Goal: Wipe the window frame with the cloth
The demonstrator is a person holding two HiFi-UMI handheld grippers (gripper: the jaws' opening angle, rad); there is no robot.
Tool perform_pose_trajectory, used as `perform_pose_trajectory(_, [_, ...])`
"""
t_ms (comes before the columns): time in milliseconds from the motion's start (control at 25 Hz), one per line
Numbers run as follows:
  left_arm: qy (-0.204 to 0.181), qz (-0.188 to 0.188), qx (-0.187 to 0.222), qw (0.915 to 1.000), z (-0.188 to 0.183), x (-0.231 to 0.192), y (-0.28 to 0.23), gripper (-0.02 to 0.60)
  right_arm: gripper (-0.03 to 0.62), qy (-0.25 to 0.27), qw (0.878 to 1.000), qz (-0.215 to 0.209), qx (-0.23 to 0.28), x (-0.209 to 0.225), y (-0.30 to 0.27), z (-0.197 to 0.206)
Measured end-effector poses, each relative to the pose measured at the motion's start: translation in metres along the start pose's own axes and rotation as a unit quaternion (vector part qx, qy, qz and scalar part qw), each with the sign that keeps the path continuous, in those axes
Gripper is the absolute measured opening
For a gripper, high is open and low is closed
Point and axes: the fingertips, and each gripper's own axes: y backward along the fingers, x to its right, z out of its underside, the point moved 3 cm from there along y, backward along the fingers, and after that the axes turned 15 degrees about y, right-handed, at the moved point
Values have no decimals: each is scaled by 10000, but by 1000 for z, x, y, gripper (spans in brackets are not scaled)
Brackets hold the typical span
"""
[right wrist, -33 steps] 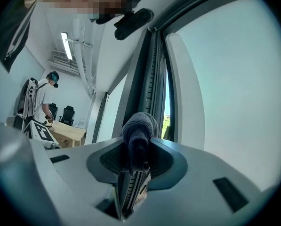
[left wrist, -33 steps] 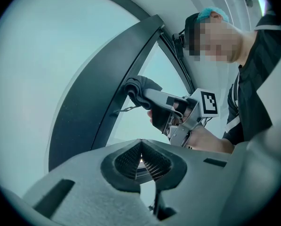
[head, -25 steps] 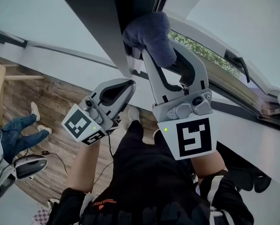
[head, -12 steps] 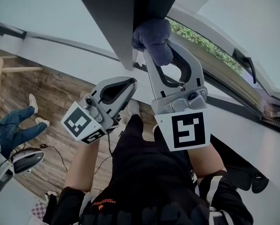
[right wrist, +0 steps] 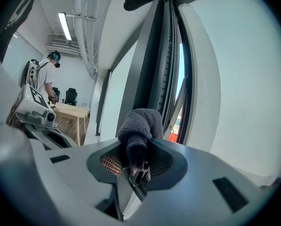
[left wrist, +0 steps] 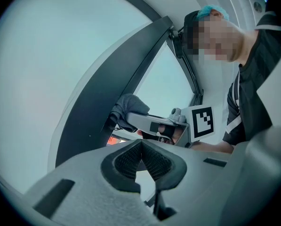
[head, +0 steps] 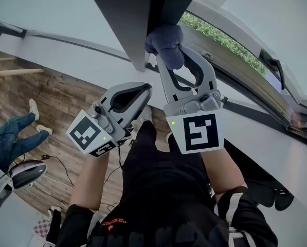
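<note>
A dark blue-grey cloth [head: 166, 41] is bunched in my right gripper [head: 167, 55], which is shut on it. The cloth presses against the lower end of the dark window frame [head: 143, 14] where the open sash meets it. In the right gripper view the cloth [right wrist: 140, 125] bulges out of the right gripper [right wrist: 137, 167] in front of the dark frame bars [right wrist: 152, 60]. My left gripper [head: 143, 90] hangs lower left of the cloth, shut with nothing in it. In the left gripper view the closed left gripper [left wrist: 141, 147] points at the frame [left wrist: 116, 88] and the cloth [left wrist: 130, 108].
The open sash carries a black handle [head: 272, 66], with greenery [head: 220, 37] beyond it. A white sill [head: 282, 148] runs along the right. Below lie a wooden floor [head: 50, 112] and another person's legs [head: 14, 138]. A wooden desk [right wrist: 72, 109] stands in the room.
My right gripper has carried the cloth up and slightly left along the dark frame, and the cloth now sits tighter against it. The left gripper has hardly moved.
</note>
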Motion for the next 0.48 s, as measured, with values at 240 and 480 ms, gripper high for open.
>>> perform_pose_trajectory(240, [77, -90, -18, 9999, 13, -6, 3, 18, 104, -160, 9997, -95, -170, -12, -7, 24])
perform_pose_trajectory(480, [161, -180, -125, 9996, 29, -13, 5, 18, 104, -298, 9992, -119, -218, -23, -16, 42])
